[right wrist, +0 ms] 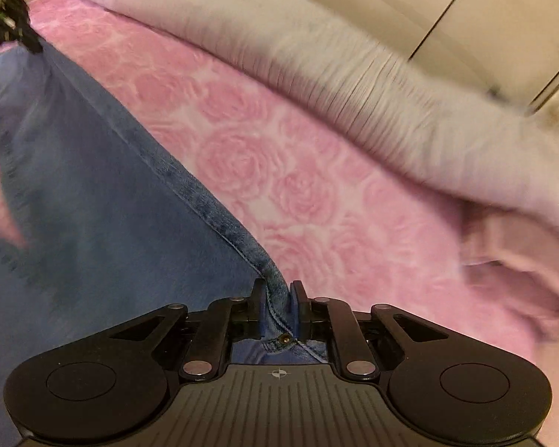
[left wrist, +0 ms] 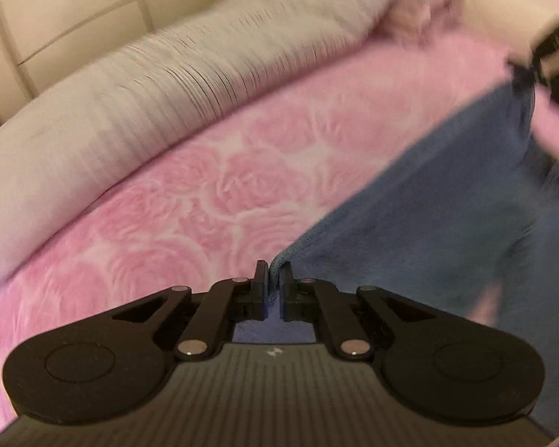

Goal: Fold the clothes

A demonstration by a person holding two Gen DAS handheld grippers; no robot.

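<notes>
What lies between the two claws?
A taut span of blue jeans runs from the right claw to the left claw, seen in the right wrist view, above the pink rose blanket.

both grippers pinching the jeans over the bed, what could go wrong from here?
1. The left gripper pinches only a thin edge of the jeans; it may slip out under the denim's weight.
2. The right gripper clamps a thick seam near a rivet, so the grip may be uneven.
3. Hanging denim could drag across the pink rose blanket and bunch it.

Both wrist views look closely along their grippers, sharing the pink bedspread (left wrist: pixel 212 186).
</notes>
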